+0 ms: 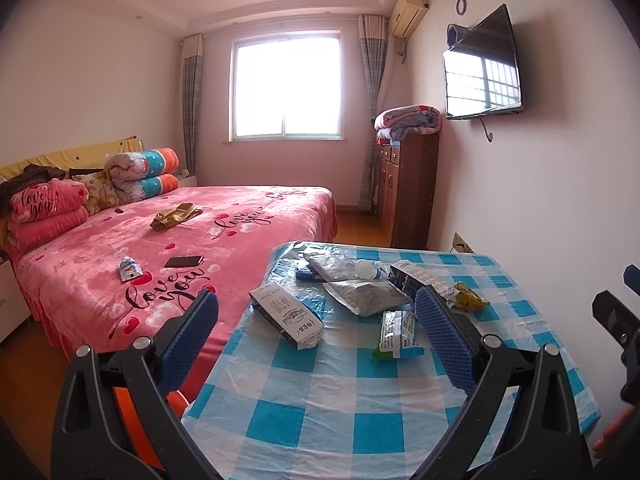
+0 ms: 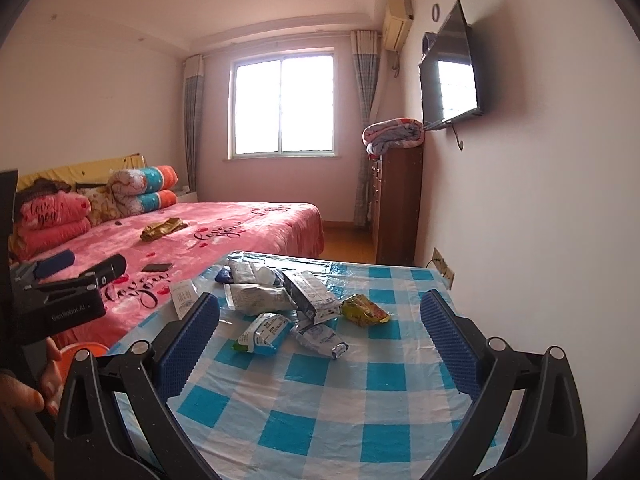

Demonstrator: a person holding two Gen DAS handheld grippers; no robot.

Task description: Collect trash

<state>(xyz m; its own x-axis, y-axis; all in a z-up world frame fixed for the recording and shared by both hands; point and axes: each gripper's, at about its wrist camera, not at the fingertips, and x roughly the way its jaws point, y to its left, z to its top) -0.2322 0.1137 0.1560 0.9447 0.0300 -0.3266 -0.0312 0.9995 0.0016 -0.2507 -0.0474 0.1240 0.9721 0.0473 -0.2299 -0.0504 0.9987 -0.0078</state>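
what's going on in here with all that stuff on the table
A person holds a gripper in each hand over a table with a blue checked cloth. The left gripper and right gripper are both open and hold nothing. Empty wrappers, a carton and a yellow snack bag lie scattered on it, none picked up yet.

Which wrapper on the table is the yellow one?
The yellow snack wrapper at the pile's right edge, nearest the wall; the other packets are white, silver or green-edged.

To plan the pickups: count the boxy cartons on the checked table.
2. The first carton lies at the edge of the table nearest the bed; the second carton lies mid-pile, beside the yellow wrapper. Other trash may hide more.
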